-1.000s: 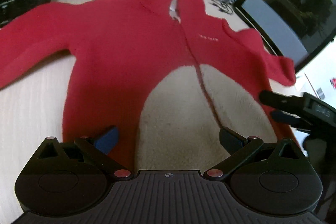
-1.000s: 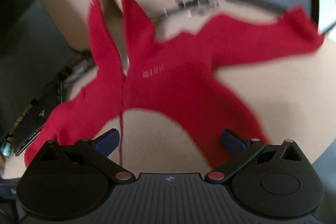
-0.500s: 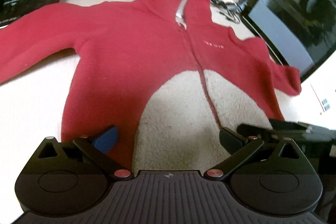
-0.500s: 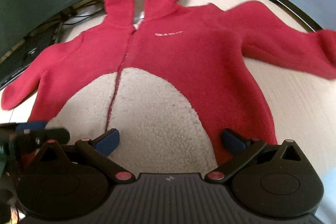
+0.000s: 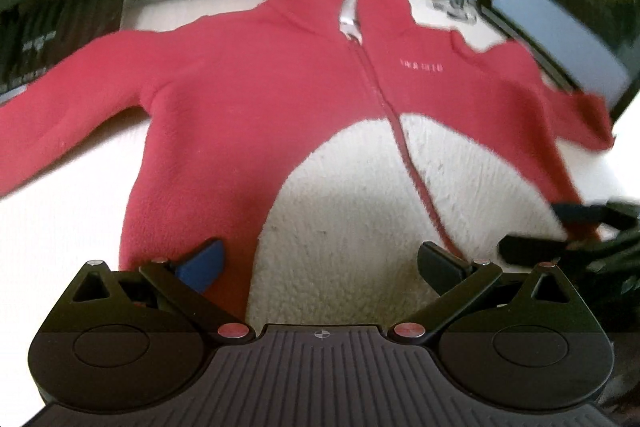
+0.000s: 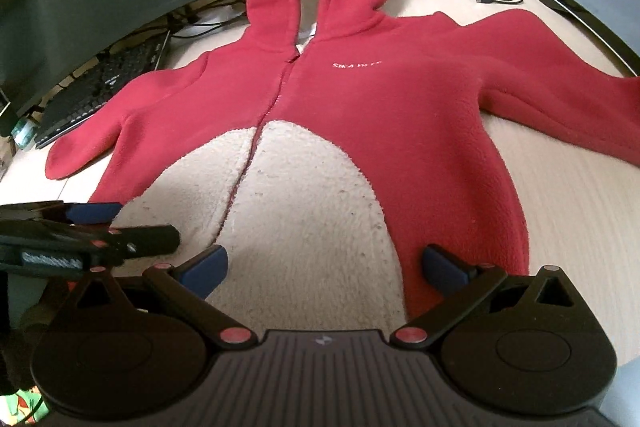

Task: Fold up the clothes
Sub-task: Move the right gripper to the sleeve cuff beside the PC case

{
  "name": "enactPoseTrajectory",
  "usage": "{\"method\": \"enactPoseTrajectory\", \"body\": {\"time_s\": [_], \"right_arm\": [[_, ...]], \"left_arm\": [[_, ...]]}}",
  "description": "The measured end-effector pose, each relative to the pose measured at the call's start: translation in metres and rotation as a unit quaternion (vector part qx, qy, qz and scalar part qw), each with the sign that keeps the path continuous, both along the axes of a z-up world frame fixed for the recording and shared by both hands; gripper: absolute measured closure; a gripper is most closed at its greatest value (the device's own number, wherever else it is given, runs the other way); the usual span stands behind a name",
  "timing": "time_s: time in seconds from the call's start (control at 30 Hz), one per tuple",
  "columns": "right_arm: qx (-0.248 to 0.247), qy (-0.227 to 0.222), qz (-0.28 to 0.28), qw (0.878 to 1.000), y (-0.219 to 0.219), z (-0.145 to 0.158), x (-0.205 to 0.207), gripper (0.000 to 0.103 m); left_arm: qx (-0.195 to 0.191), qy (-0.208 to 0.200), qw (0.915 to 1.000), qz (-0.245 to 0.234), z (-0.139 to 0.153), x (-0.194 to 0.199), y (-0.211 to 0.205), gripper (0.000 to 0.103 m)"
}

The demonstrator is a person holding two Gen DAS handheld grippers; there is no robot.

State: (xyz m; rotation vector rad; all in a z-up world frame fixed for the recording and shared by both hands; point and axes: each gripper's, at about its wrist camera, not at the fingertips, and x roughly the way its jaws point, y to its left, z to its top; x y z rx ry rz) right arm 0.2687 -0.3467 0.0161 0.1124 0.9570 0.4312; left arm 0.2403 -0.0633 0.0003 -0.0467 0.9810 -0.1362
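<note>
Red fleece hooded jacket with cream sherpa belly spread flat, front up, on pale wooden desk, sleeves out toward 9 and 3 o'clock, presumably for easy folding. Left gripper and right gripper spread wide at 6 o'clock above hem, pinching nothing.

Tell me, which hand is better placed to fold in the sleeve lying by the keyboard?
Left. The left tongs sit open at the red jacket's hem, on the same side as that sleeve. The right tongs would have to cross the whole body.
</note>
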Motion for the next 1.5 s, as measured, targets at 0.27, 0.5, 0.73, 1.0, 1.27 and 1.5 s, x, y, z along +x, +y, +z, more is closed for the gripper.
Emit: {"method": "enactPoseTrajectory", "body": {"time_s": [0.27, 0.5, 0.73, 1.0, 1.27, 1.5], "right_arm": [[0.050, -0.084, -0.172, 0.980, -0.093, 0.032, 0.004, 0.000], [0.010, -0.072, -0.318, 0.945, -0.163, 0.018, 0.000, 0.000], [0.001, -0.058, -0.357, 0.932, -0.194, 0.006, -0.018, 0.000], [0.017, -0.062, -0.365, 0.929, -0.197, -0.003, -0.009, 0.000], [0.047, -0.079, -0.364, 0.927, -0.205, -0.010, 0.009, 0.000], [0.029, -0.084, -0.327, 0.941, -0.200, -0.013, 0.026, 0.000]], "left_arm": [[0.034, 0.005, 0.9994, -0.007, 0.001, 0.005, -0.010, 0.000], [0.006, -0.028, 0.9980, -0.056, 0.027, 0.026, -0.032, 0.000], [0.030, -0.055, 0.9870, -0.148, 0.035, 0.048, -0.093, 0.000], [0.047, -0.052, 0.9734, -0.218, 0.030, 0.041, -0.131, 0.000], [0.054, -0.049, 0.9764, -0.203, 0.029, 0.042, -0.131, 0.000], [0.058, -0.026, 0.9805, -0.186, 0.023, 0.041, -0.119, 0.000]]}}
